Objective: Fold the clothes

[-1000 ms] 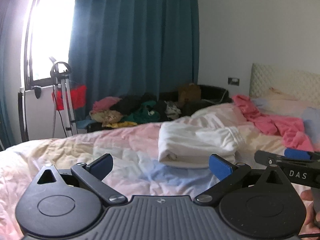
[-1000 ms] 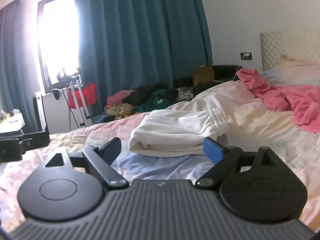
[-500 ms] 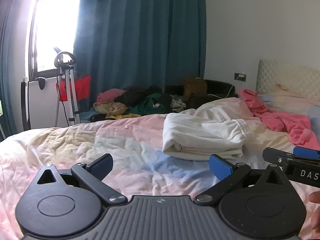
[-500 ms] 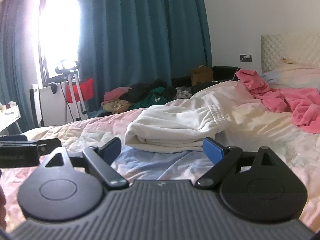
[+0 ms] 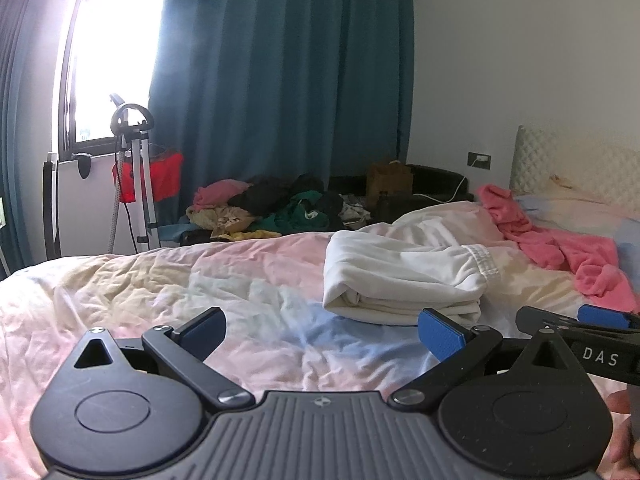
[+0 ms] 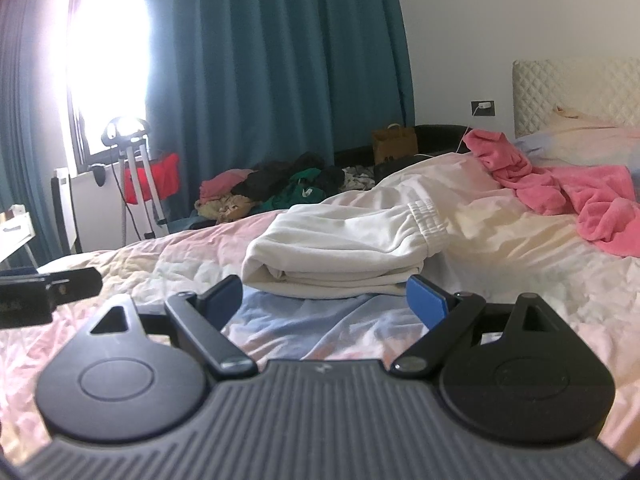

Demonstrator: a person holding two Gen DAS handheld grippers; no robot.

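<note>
A folded white garment [image 5: 404, 276] [image 6: 340, 248] with an elastic waistband lies on the pastel bedspread [image 5: 160, 292] [image 6: 500, 264]. My left gripper [image 5: 322, 330] hovers open just in front of it and a little to its left, nothing between its blue pads. My right gripper [image 6: 324, 300] is also open and empty, its pads close to the garment's near edge without touching. The right gripper's fingers [image 5: 576, 326] show at the right edge of the left wrist view. The left gripper's body [image 6: 44, 288] shows at the left edge of the right wrist view.
A crumpled pink garment [image 5: 560, 248] [image 6: 560, 188] lies further back near the pillows and quilted headboard [image 6: 576, 92]. Beyond the bed sit a pile of mixed clothes [image 5: 272, 212] [image 6: 272, 188], a brown paper bag [image 6: 394, 142], a tripod [image 5: 136, 176] and teal curtains.
Both views have shifted slightly, so the folded white garment sits a little further right and higher in the left view. Both grippers stay open and empty.
</note>
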